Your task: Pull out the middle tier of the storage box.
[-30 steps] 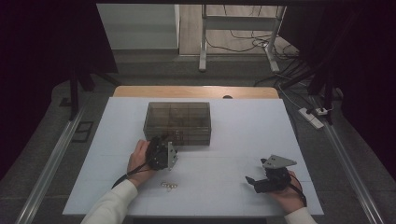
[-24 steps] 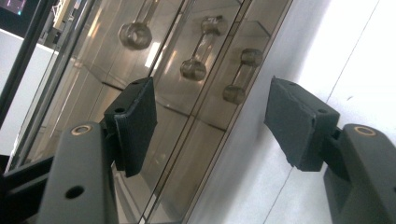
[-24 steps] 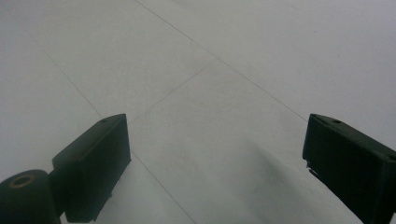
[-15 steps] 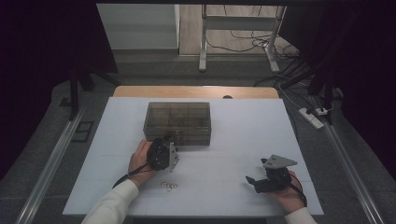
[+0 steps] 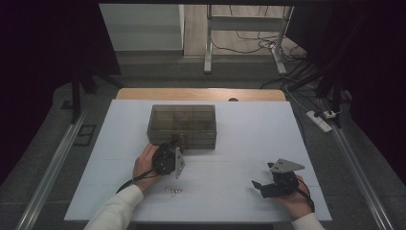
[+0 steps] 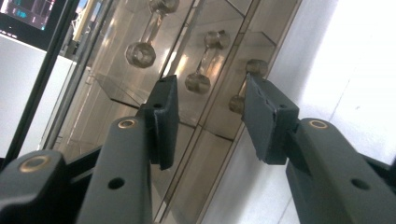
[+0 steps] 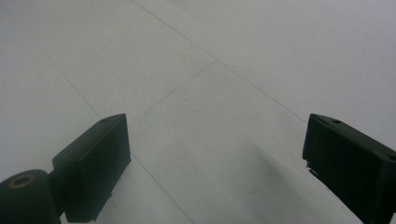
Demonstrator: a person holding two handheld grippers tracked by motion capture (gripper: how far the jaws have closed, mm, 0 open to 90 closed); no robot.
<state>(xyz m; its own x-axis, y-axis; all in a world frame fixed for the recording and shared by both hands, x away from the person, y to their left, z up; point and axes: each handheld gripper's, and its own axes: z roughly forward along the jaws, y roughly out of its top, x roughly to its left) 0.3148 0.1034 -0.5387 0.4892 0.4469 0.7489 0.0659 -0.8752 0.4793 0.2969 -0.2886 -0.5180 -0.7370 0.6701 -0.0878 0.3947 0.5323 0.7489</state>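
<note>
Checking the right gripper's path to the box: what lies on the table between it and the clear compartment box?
In the high view, only bare white table lies between the right gripper and the compartment box. The small brass pieces lie off that line.

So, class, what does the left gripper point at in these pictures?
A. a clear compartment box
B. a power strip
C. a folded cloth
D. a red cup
A: the left gripper sits at the near wall of the clear compartment box, which shows between its jaws.

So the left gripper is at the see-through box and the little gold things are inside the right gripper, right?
Not quite. In the high view the little gold things lie on the table near the left gripper; the right gripper holds nothing.
</note>
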